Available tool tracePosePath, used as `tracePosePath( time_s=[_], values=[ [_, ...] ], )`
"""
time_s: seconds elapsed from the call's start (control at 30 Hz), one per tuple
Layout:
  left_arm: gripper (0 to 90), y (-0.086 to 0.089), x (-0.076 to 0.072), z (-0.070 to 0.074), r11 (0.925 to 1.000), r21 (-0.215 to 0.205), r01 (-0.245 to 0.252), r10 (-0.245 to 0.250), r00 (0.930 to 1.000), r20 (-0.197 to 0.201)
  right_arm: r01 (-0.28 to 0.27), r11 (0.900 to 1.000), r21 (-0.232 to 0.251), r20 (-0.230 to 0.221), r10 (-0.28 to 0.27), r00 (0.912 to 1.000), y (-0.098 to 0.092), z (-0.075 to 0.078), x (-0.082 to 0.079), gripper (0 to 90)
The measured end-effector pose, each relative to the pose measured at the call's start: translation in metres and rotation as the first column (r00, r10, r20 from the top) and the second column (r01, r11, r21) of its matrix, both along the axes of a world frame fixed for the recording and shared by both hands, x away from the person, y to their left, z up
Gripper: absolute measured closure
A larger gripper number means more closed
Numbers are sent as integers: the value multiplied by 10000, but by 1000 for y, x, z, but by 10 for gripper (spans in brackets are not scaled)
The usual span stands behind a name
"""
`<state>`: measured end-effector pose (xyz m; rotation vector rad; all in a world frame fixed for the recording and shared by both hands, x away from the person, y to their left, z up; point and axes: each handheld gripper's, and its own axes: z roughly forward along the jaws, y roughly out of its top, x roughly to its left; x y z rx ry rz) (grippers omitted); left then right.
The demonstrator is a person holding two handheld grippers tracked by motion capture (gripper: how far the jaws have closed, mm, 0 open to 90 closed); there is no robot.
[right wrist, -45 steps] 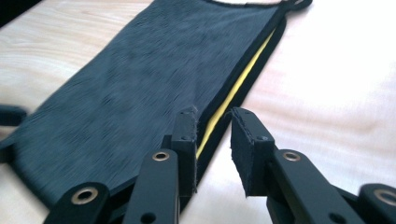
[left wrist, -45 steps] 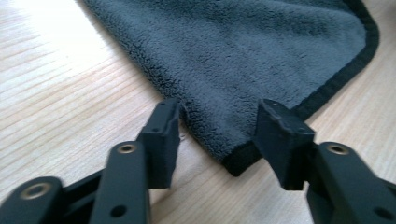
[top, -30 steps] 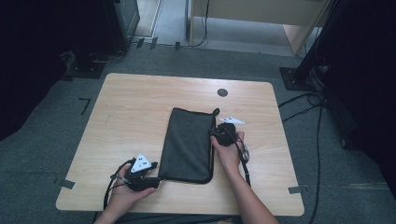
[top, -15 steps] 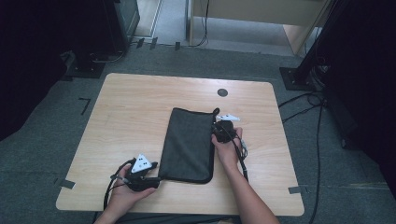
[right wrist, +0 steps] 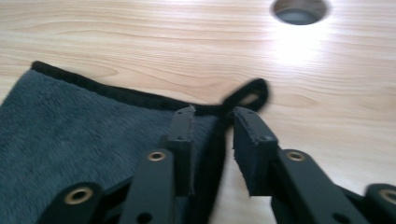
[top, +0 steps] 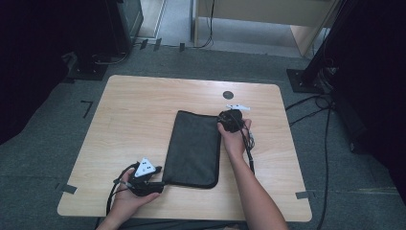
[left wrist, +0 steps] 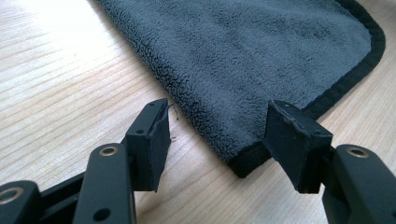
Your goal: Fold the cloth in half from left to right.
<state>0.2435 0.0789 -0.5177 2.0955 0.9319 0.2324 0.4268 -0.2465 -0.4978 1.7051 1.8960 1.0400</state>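
Towel (top: pixel 194 148) folded at table (top: pixel 143 110) centre; left gripper (left wrist: pixel 219 135) agape at its 7 o'clock corner; right gripper (right wrist: pixel 212 135), jaws just opening, straddles 1 o'clock hem unpinched; fold may spring loose

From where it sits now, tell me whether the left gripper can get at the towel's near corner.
Probably yes. The left gripper rests on the table with its jaws apart, and the towel corner lies just ahead, near one pad, with nothing between. A short push forward should bring it between the jaws.

No text, label, brand, number or sign can be read anywhere here.
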Motion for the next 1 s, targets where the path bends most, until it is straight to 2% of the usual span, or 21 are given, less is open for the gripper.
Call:
tracePosePath(
  time_s=[0.03, 0.13, 0.2, 0.27, 0.4, 0.47, 0.53, 0.57, 0.6, 0.63, 0.7, 0.77, 0.8, 0.9, 1.0],
  values=[
    [403, 0, 0, 0, 10000, -2, -4, 4, 10000, 0, -88, 10000, 14, -119, 88, 9999, 3, -1, 4, 662],
    [403, 0, 0, 0, 10000, -5, -10, 10, 10000, 10, -131, 9985, -538, -225, 119, 9997, 13, -6, 12, 690],
    [403, 0, -1, 0, 10000, -6, -21, 21, 10000, 12, 26, 9971, -756, -308, -49, 9995, 16, -7, 16, 784],
    [403, 0, -1, 0, 10000, -23, -43, 43, 10000, 25, 112, 9920, -1256, -263, -146, 9995, 17, -7, 17, 891],
    [403, -1, -2, 0, 9999, 105, -54, 53, 9999, 94, 88, 9860, -1667, -156, -116, 9998, 14, -9, 22, 900],
    [402, -1, -2, 0, 9999, 112, -69, 67, 9999, 107, 184, 9858, -1669, -162, -214, 9996, 13, -9, 24, 900],
    [403, -1, -2, 0, 9999, 93, -60, 59, 9999, 90, 228, 9791, -2021, -39, -241, 9997, 12, -8, 25, 900],
    [403, -1, -2, 0, 9999, 89, -63, 62, 9999, 86, 372, 9724, -2301, 14, -379, 9993, 11, -7, 25, 900],
    [403, -1, -2, 0, 9999, 94, -61, 60, 9999, 91, 434, 9705, -2373, 51, -434, 9990, 9, -6, 25, 900],
    [403, -1, -2, 0, 9999, 96, -58, 58, 9999, 90, 465, 9749, -2176, 75, -460, 9989, 6, -6, 25, 895],
    [403, -1, -2, 0, 10000, 77, -53, 53, 10000, 77, 477, 9890, -1398, 59, -473, 9989, 0, -3, 23, 812],
    [403, -1, -1, 0, 10000, 80, -48, 48, 10000, 70, 68, 9977, -680, -119, -76, 9999, 0, -3, 22, 729],
    [404, -2, -1, 0, 10000, 91, -31, 30, 10000, 83, -171, 9979, -622, -201, 159, 9997, 2, -5, 22, 693],
    [404, -2, -1, 0, 9999, 122, -45, 44, 9999, 99, -346, 9942, -1017, -320, 315, 9990, 11, -9, 19, 592],
    [404, -2, -2, 0, 9999, 100, -80, 79, 9999, 88, -420, 9902, -1335, -239, 392, 9989, 17, -14, 18, 620]
  ],
)
